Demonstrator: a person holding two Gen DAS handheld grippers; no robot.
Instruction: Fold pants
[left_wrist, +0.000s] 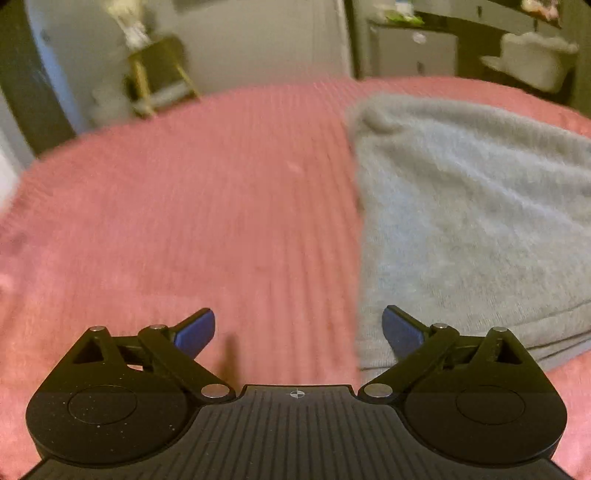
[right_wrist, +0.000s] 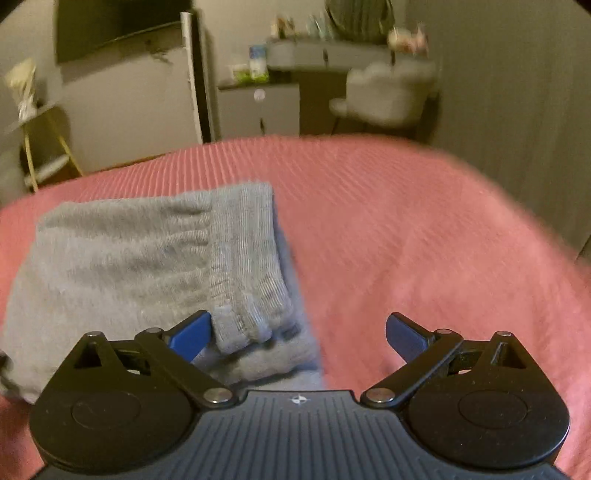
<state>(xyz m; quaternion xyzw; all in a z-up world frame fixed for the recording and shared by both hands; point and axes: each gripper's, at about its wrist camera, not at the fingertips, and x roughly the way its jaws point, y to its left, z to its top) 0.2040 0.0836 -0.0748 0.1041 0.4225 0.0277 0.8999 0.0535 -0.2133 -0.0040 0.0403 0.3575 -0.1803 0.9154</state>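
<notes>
Bedroom, dim light, both views a bit blurred. Pink ribbed bedspread (left_wrist: 184, 221) covers the bed and fills most of each view. Behind it a gold-legged side table (left_wrist: 159, 74), a grey cabinet (right_wrist: 258, 107) and a pale fluffy chair (right_wrist: 388, 92). The grey pants (left_wrist: 472, 221) lie folded in a stack on the bedspread, layered edges showing at the near side. In the left wrist view they sit to the right, and the left claw (left_wrist: 298, 332) hangs wide over bare bedspread at their left edge, nothing between the blue pads. In the right wrist view the pants (right_wrist: 122, 266) sit to the left, ribbed cuff (right_wrist: 247, 266) on top. Right claw (right_wrist: 298, 336) is wide too; the cuff end lies just inside its left pad, not pinched, right pad over bedspread.
</notes>
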